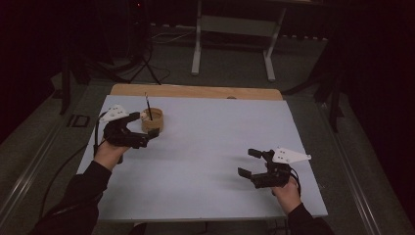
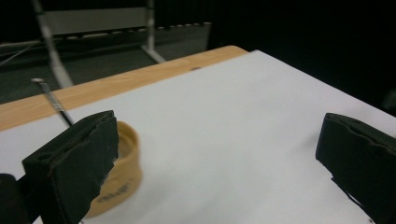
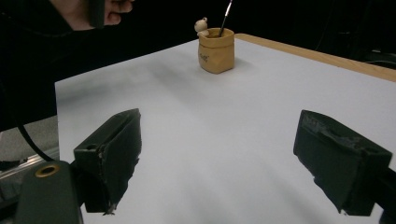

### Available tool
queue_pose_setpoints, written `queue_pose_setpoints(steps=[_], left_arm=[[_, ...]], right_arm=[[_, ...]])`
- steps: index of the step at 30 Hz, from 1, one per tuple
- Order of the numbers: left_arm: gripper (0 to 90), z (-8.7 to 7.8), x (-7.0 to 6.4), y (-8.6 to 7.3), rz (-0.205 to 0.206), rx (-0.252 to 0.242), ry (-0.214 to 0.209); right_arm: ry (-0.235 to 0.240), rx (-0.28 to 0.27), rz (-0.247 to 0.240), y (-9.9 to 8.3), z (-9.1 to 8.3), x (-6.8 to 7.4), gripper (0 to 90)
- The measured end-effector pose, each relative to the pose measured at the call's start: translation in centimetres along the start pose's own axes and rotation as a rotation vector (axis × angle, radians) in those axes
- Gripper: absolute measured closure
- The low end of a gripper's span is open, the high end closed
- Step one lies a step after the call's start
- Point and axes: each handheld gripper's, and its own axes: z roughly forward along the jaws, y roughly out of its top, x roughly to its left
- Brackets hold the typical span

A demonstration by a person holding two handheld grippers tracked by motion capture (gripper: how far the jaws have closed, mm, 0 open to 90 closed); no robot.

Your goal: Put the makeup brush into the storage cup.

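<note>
Tan and small, the cup [image 1: 152, 121] stands upright on the white surface [image 1: 210, 147], up at about ten o'clock from its middle. A thin dark stick [image 1: 148, 107] pokes out of the cup and leans a little. The left gripper [image 1: 142, 133] sits just beside the cup, at its seven o'clock, with its jaws spread wide and nothing in them. The right gripper [image 1: 249, 164] hangs over the surface at about four o'clock, well apart from the cup, jaws wide and holding nothing too.
</note>
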Motion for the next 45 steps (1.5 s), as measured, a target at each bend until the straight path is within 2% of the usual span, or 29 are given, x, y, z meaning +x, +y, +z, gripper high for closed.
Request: queue_pose_setpoints(steps=[1,2,7,12,16,21,23,25,26,28,29,33,34,36,38,40,42,45], left_arm=[[0.0,-0.2,-0.4,-0.4,0.009,-0.004,-0.038],[0.0,-0.3,-0.6,-0.6,0.009,-0.012,-0.055],[0.0,-0.9,-1.3,-1.4,0.024,-0.035,-0.094],[1.0,-1.1,-1.6,-2.3,0.020,-0.053,-0.123],[1.0,-1.0,-2.2,-3.3,0.047,-0.040,-0.131],[1.0,-1.5,-2.9,-4.2,0.040,-0.079,-0.193],[1.0,-1.8,-3.3,-4.7,0.072,-0.109,-0.197],[1.0,-2.0,-3.6,-5.3,0.096,-0.119,-0.194],[1.0,-2.1,-3.8,-6.0,0.120,-0.125,-0.194],[1.0,-2.1,-3.8,-6.4,0.121,-0.119,-0.193],[1.0,-2.2,-3.6,-7.1,0.095,-0.112,-0.216],[1.0,-2.3,-3.6,-8.0,0.089,-0.110,-0.230],[1.0,-2.5,-3.7,-8.6,0.092,-0.097,-0.247],[0.9,-2.5,-3.7,-8.8,0.097,-0.096,-0.254],[0.9,-2.8,-3.7,-9.2,0.078,-0.112,-0.266],[0.9,-2.9,-3.8,-9.6,0.097,-0.111,-0.271],[1.0,-3.2,-4.0,-10.4,0.140,-0.124,-0.276],[0.9,-3.4,-4.0,-10.8,0.147,-0.118,-0.283]], right_arm=[[-0.003,0.002,-0.003,0.0,0.0,0.0,15.1],[-0.003,0.002,-0.002,-0.1,0.0,0.0,15.1],[-0.004,0.013,-0.003,-0.3,0.0,-0.1,15.1],[-0.003,0.015,0.000,-0.5,0.0,-0.3,15.0],[0.000,0.022,-0.005,-0.5,0.1,-0.2,15.1],[0.003,0.022,-0.004,-0.6,0.1,-0.2,15.0],[0.008,0.022,-0.003,-0.6,0.2,-0.1,15.0],[0.007,0.023,-0.007,-0.6,0.2,-0.1,15.0],[0.008,0.022,-0.008,-0.6,0.2,0.0,15.0],[0.006,0.023,-0.009,-0.6,0.2,0.0,15.1],[0.009,0.023,-0.008,-0.6,0.2,0.0,15.0],[0.010,0.025,-0.006,-0.6,0.3,0.0,15.1],[0.009,0.025,-0.007,-0.6,0.3,-0.1,15.0],[0.009,0.025,-0.006,-0.6,0.3,-0.1,15.0],[0.010,0.026,-0.004,-0.7,0.3,0.0,15.1],[0.010,0.026,-0.005,-0.7,0.3,0.0,15.1],[0.011,0.025,-0.007,-0.7,0.3,0.0,15.0],[0.013,0.024,-0.006,-0.7,0.3,0.0,15.1]])
